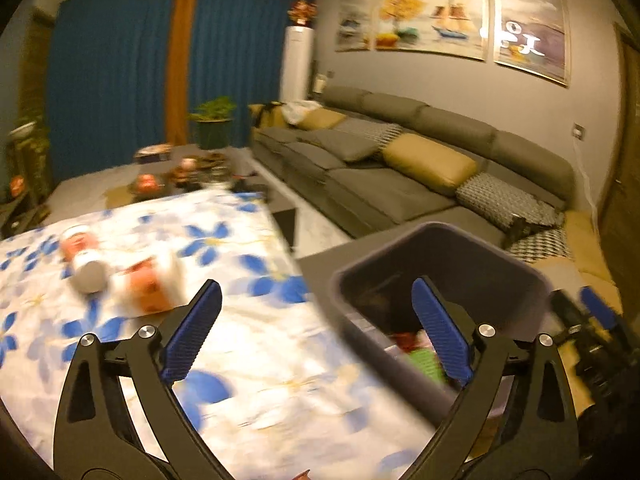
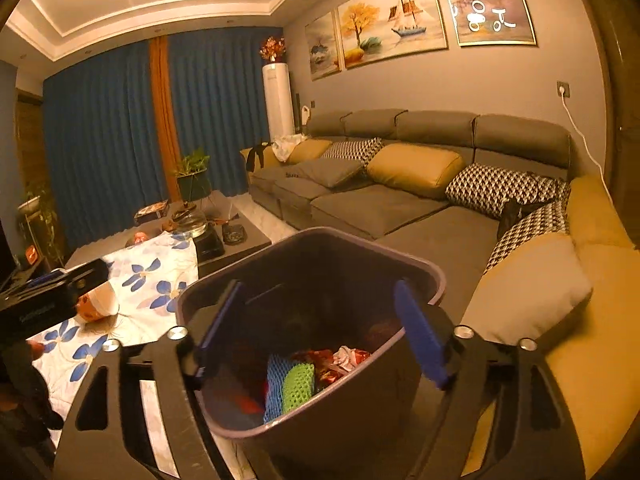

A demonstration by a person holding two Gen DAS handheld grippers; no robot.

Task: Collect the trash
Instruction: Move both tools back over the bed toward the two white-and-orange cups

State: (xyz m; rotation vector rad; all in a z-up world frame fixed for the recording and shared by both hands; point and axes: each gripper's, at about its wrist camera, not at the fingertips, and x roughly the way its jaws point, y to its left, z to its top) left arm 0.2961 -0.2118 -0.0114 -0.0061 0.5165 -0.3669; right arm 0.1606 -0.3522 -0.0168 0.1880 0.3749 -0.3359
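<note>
Left gripper [image 1: 316,332] gapes wide with nothing between its pads, over the floral cloth [image 1: 248,360] beside the dark bin [image 2: 312,320]. Right gripper [image 2: 320,336] hangs spread and empty above the bin, wrappers [image 2: 340,360] inside. Two cups [image 1: 120,268] lie on the cloth.

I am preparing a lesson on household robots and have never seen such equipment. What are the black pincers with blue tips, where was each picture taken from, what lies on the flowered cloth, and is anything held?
They are hand-held grippers, one in each of a person's hands, each with a camera looking along its fingers. The left gripper is over the flowered cloth, the right gripper over the dark bin. On the cloth lie two orange-and-white containers, blurred. In the bin are blue and green netting and wrappers. Both grippers are open and hold nothing.
</note>
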